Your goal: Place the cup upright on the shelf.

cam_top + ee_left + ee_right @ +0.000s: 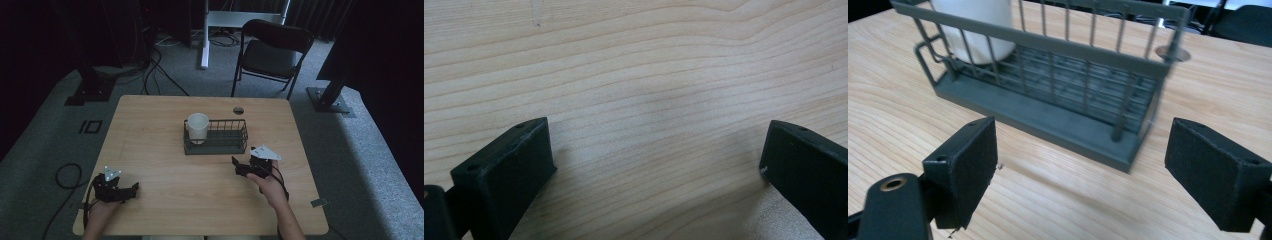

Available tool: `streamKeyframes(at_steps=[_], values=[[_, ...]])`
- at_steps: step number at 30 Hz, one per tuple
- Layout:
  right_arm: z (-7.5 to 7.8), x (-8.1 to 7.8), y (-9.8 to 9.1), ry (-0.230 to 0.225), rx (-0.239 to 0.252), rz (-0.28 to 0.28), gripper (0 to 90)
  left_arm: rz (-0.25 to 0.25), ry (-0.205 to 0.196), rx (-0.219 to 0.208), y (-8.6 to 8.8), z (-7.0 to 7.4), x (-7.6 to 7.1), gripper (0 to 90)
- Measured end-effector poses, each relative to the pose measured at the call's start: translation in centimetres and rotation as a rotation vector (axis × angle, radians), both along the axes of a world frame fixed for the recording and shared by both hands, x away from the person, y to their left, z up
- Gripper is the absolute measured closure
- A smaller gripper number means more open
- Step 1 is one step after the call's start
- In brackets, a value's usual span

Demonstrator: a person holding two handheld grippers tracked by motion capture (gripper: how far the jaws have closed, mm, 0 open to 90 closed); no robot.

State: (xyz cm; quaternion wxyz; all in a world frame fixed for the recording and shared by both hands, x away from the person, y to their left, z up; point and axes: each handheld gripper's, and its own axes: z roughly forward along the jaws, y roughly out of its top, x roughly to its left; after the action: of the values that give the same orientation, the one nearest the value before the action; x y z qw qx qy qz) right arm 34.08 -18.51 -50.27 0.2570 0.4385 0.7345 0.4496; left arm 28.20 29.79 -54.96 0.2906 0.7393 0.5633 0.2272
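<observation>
A dark wire basket (225, 141) stands mid-table with a white cup (198, 127) upright in its left end. The right gripper view looks at the basket (1048, 112) and cup (979, 30) from close by. My right gripper (238, 167) is open just in front of the basket's right end, jaws wide apart with nothing between them (1080, 165). My left gripper (131, 190) rests near the table's front left edge. It is open as well, its jaws spread over bare wood (656, 160).
The wooden table (165, 175) has a round cable hole (238, 110) behind the basket. A black folding chair (270, 52) stands beyond the far edge. Cables lie on the grey carpet at the left (67, 175).
</observation>
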Motion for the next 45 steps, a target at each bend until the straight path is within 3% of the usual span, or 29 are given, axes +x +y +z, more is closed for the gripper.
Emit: streamKeyframes(at_steps=[9, 25, 35, 38, 45], values=[[-1.2, -0.8, -2.5, 0.027, -0.028, -0.053, 13.2, 0.0, 0.0, 0.0, 0.0, 0.0, 0.0, 0.9], [-2.6, -2.1, -7.0, 0.06, -0.019, -0.169, 13.2, 0.0, 0.0, 0.0, 0.0, 0.0, 0.0, 0.9], [-3.2, -3.2, -9.0, 0.093, -0.037, -0.223, 12.8, 0.0, 0.0, 0.0, 0.0, 0.0, 0.0, 0.9], [-3.3, -3.6, -9.8, 0.106, -0.023, -0.255, 12.8, 0.0, 0.0, 0.0, 0.0, 0.0, 0.0, 0.9], [-3.5, -4.2, -10.8, 0.137, -0.045, -0.317, 12.1, 0.0, 0.0, 0.0, 0.0, 0.0, 0.0, 0.9]])
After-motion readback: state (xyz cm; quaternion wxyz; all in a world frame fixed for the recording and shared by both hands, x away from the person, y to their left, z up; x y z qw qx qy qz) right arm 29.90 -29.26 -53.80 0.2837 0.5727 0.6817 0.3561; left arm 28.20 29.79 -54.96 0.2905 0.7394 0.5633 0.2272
